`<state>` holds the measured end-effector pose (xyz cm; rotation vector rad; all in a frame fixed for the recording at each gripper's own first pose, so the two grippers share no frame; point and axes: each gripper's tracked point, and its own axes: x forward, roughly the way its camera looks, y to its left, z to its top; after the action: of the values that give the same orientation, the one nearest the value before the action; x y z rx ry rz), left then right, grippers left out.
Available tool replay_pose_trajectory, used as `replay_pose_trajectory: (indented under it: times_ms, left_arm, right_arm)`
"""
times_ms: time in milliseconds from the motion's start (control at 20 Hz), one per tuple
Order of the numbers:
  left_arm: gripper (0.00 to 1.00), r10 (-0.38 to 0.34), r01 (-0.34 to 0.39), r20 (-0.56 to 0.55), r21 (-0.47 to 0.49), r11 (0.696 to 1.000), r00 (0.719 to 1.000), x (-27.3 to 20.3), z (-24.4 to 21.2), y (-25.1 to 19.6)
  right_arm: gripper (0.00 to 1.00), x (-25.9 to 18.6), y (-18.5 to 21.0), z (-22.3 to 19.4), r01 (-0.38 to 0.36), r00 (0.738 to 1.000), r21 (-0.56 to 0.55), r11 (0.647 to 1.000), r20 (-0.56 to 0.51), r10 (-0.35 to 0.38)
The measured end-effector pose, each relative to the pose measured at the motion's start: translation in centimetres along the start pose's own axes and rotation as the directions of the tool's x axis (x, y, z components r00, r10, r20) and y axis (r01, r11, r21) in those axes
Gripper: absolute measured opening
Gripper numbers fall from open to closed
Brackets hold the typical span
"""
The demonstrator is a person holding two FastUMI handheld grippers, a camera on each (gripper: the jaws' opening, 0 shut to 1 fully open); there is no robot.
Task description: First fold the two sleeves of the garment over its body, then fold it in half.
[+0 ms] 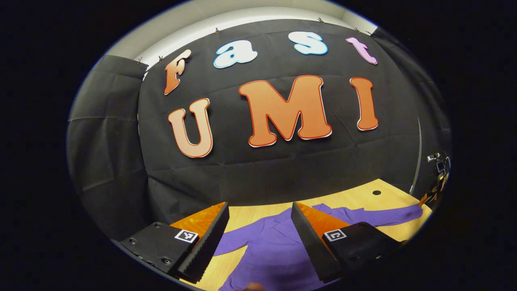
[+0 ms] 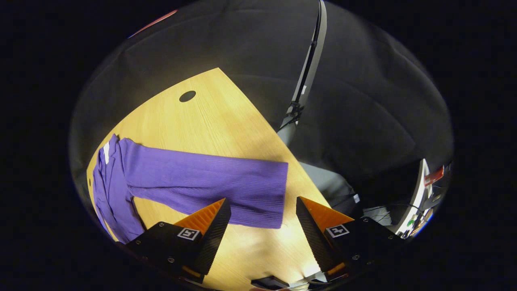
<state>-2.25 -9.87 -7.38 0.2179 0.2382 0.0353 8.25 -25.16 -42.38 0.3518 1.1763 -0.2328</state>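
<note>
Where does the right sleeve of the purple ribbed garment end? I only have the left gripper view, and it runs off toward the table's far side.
Observer: In the right gripper view the sleeve lies flat and straight on the light wooden table, its cuff near the table's edge.
Operator: Is the right gripper holding it?
Observer: No. The right gripper is open, its fingers apart above the cuff end, nothing between them.
Operator: Anything else visible on that sleeve's side?
Observer: A dark round hole in the tabletop, beyond the sleeve, and a grey stand just off the table's edge.
</note>
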Motion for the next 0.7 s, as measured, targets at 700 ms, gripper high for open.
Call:
replay_pose_trajectory:
  times_ms: [700]
  left_arm:
    - [0.97, 0.025, -0.022, -0.117, 0.027, 0.999, 0.993, -0.2, -3.6, -1.3]
  right_arm:
    - [0.90, 4.6, -0.4, -1.9, -0.014, 0.961, 0.064, 0.998, -0.273, 0.031]
